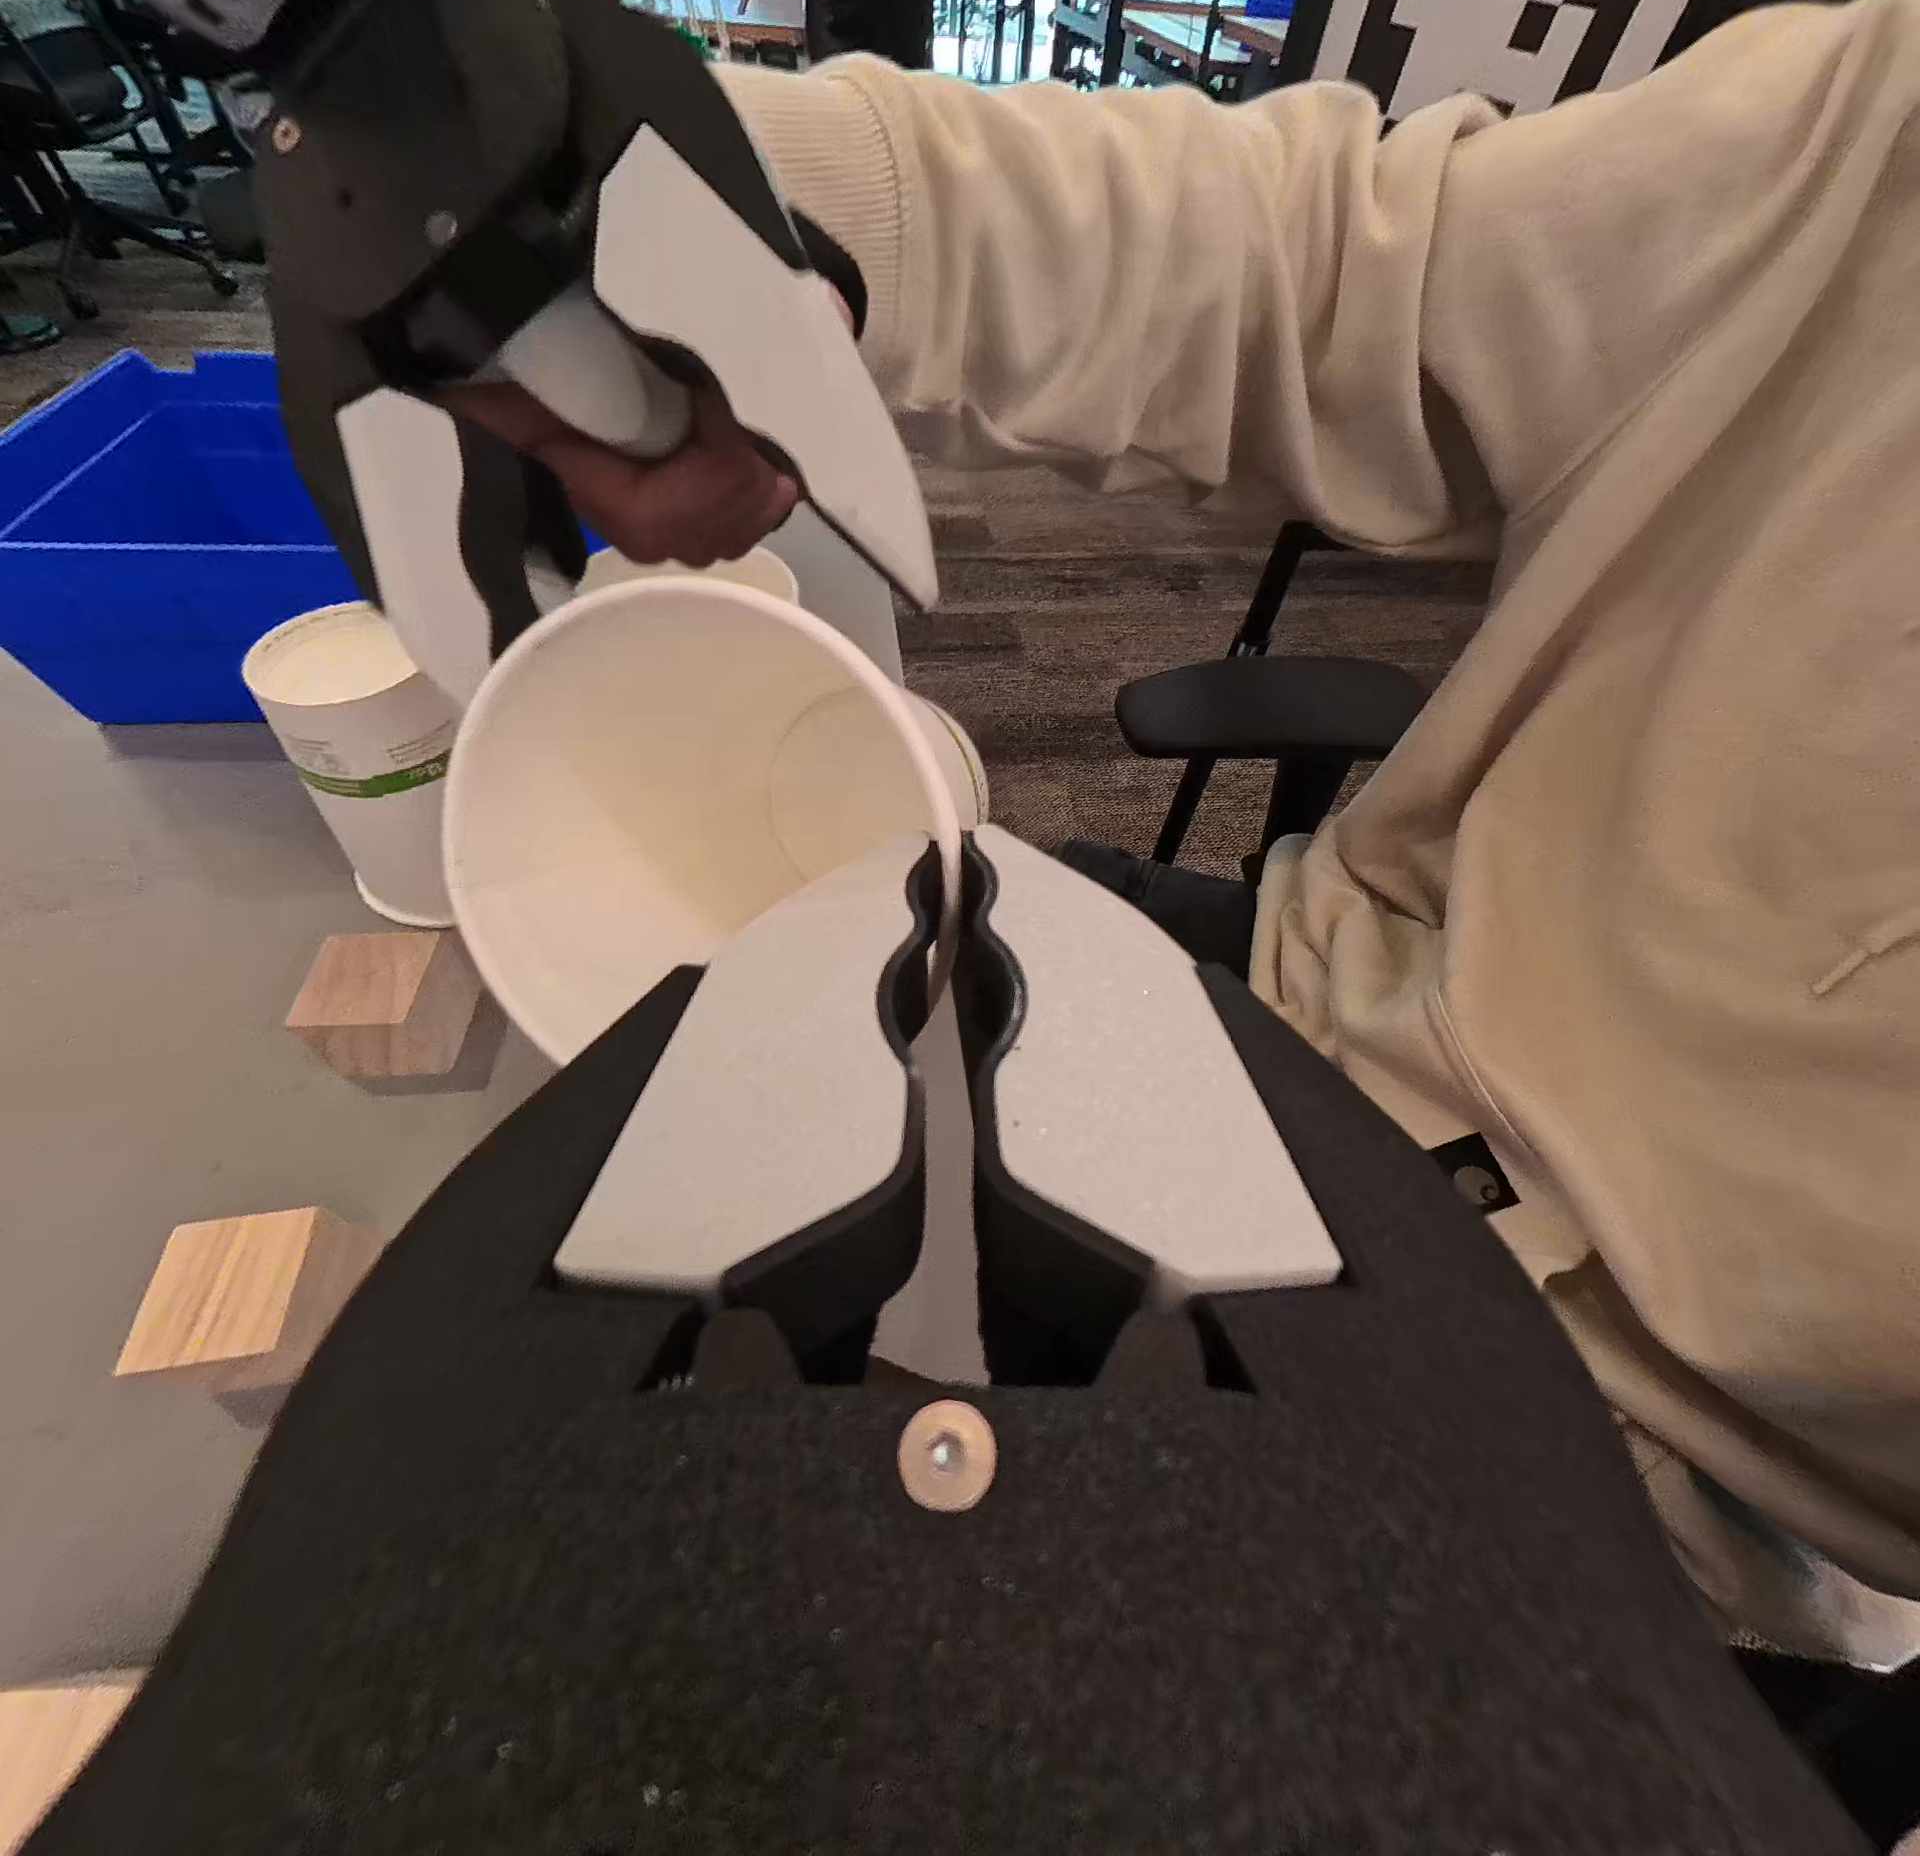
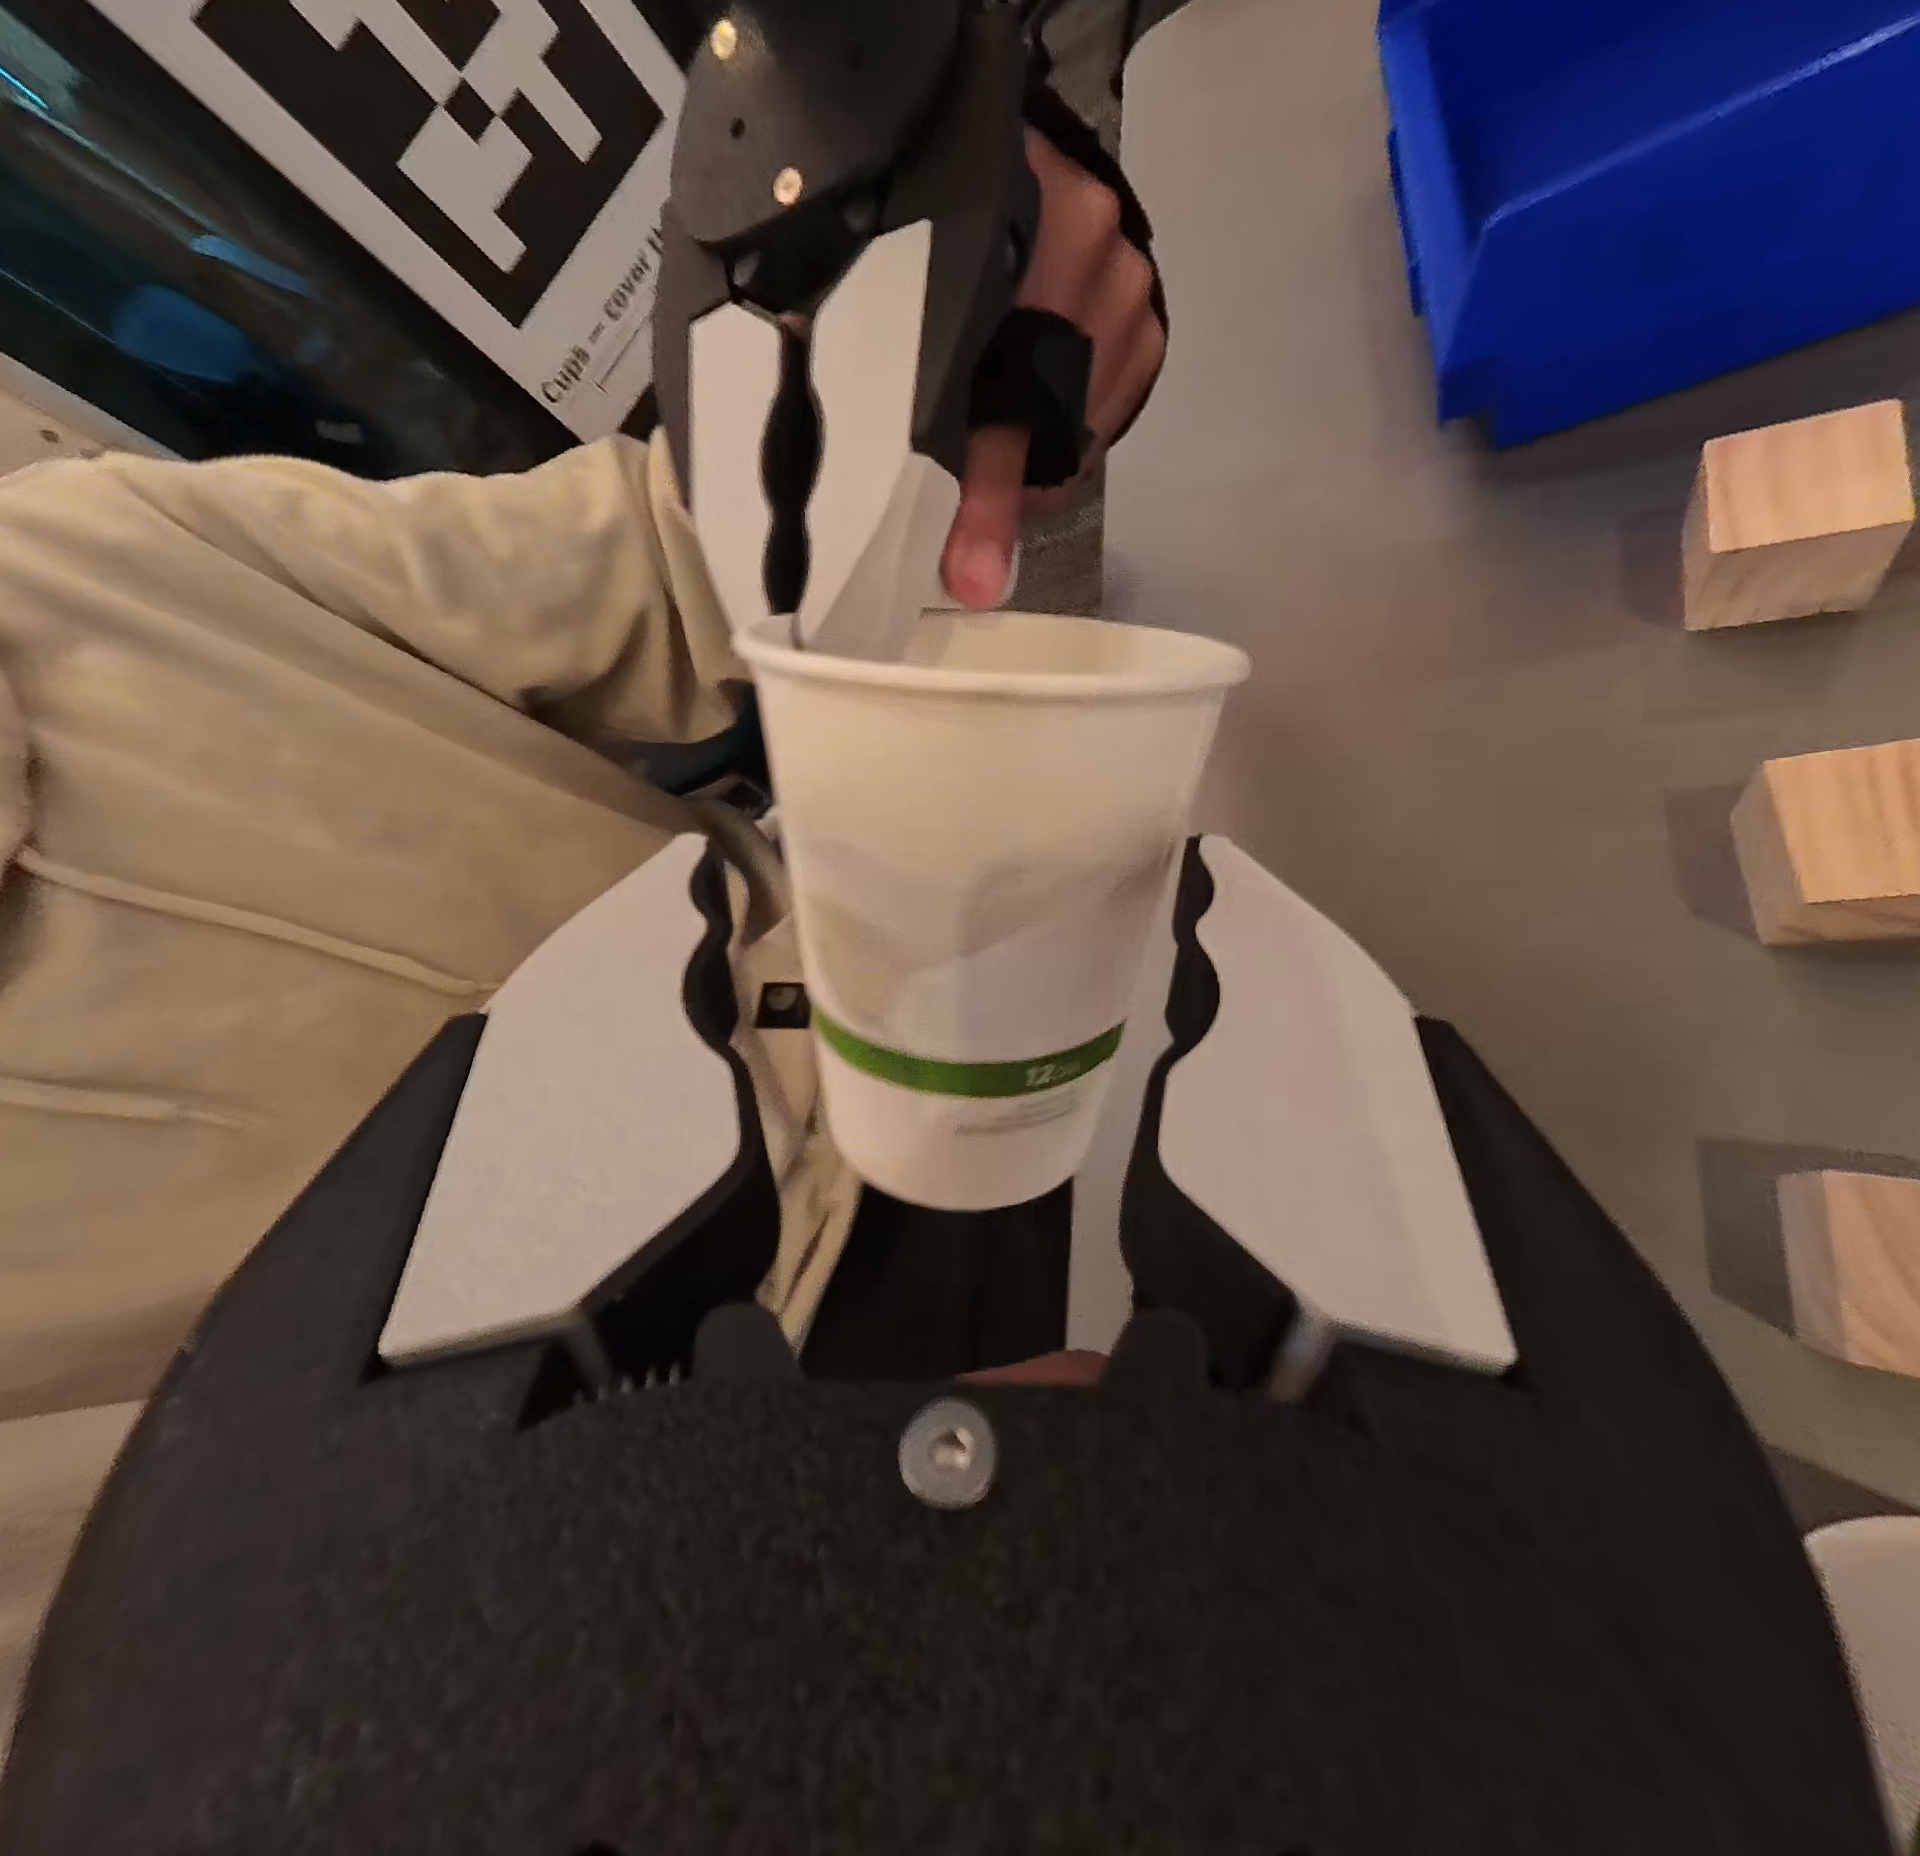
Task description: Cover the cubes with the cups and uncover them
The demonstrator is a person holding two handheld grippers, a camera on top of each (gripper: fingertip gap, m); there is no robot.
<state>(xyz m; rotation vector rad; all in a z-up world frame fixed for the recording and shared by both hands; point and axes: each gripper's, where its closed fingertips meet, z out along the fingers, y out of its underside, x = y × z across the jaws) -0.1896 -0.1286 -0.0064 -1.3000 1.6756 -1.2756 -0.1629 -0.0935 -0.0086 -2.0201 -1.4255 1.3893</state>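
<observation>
**Cup held by the rim, mid-air, between two grippers**

Cup (image 1: pixel 665 798): upright in the right wrist view, clear of the tabletop (image 1: pixel 125 1027), apparently near the edge by the person's lap. The left gripper (image 1: pixel 956 871) has its jaws pressed together on one spot of the rim, nothing else. The right gripper (image 2: pixel 951 856) has its jaws spread either side of the cup body; no contact seen.

Risks (judgement):
- A thin rim pinch lets the cup swing or slip out. A fall here could go off the edge toward the chair (image 1: pixel 1268 705).
- The paper wall could crush if the right jaws close hard.
- If the left jaws let go before the right ones grip, the cup drops.

Room: the nearest cube (image 1: pixel 239 1297) and the next cube (image 1: pixel 384 1006) are uncovered, with bare tabletop between them. An inverted cup (image 1: pixel 353 746) stands just behind the second cube, so lowering there risks a knock. The blue bin (image 1: pixel 156 528) closes the far side.
</observation>
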